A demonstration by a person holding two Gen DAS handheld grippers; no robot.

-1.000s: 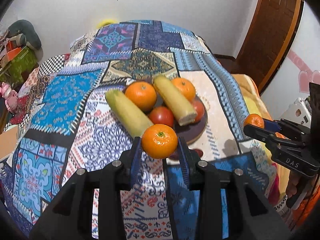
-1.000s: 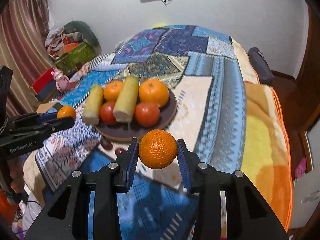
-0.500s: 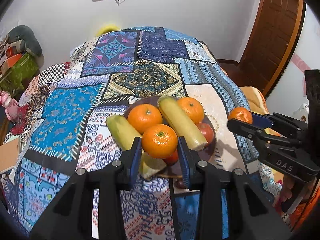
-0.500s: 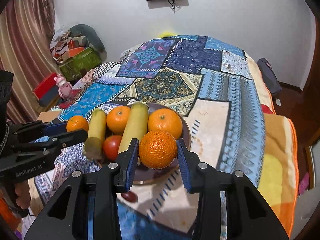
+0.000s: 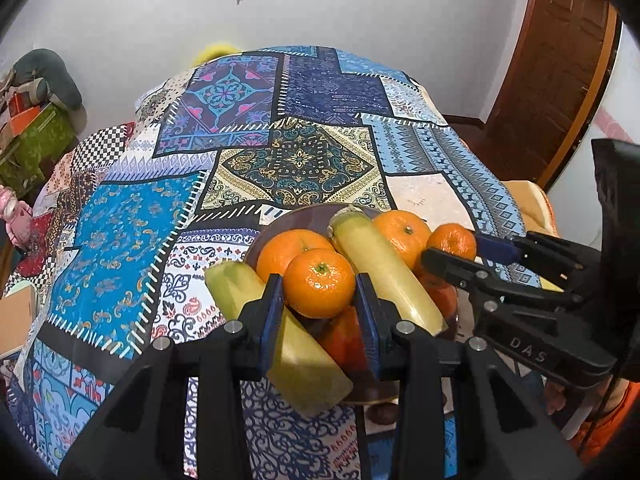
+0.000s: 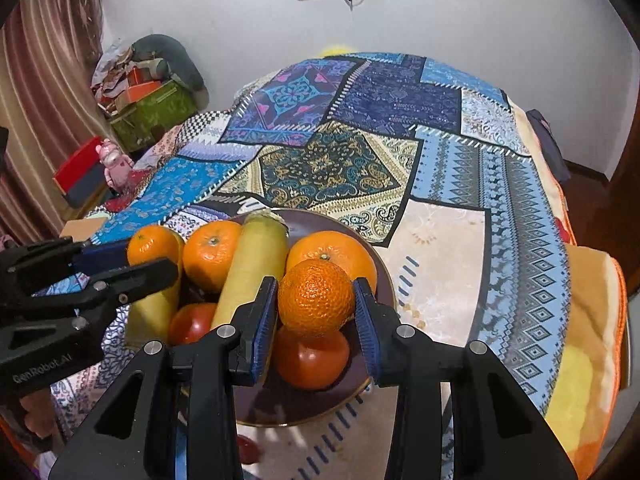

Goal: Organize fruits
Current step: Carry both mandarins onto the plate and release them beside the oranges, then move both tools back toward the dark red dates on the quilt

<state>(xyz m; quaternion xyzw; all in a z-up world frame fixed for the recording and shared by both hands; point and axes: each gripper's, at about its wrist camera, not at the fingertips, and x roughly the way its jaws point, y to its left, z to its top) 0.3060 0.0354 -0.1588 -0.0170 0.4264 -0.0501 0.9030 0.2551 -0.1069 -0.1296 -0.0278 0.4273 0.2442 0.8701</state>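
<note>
A dark brown plate (image 6: 372,280) (image 5: 296,216) on the patchwork cloth holds oranges (image 6: 212,252), tomatoes (image 6: 312,356) and two long yellow-green fruits (image 6: 256,260) (image 5: 380,264). My left gripper (image 5: 320,290) is shut on a smooth orange (image 5: 319,282) and holds it over the plate's near left side. My right gripper (image 6: 316,298) is shut on a rough-skinned orange (image 6: 316,296) above a tomato at the plate's right side. Each gripper also shows in the other's view, the right one (image 5: 452,246) and the left one (image 6: 154,254), with its orange.
The patchwork cloth (image 5: 296,160) covers a round table. A small dark red fruit (image 6: 248,448) lies on the cloth in front of the plate. Boxes and clutter (image 6: 148,104) stand by the far left wall. A wooden door (image 5: 556,64) is at the right.
Both grippers have moved forward with their oranges, from the table's near edge to over the plate. The plate's fruits have not moved.
</note>
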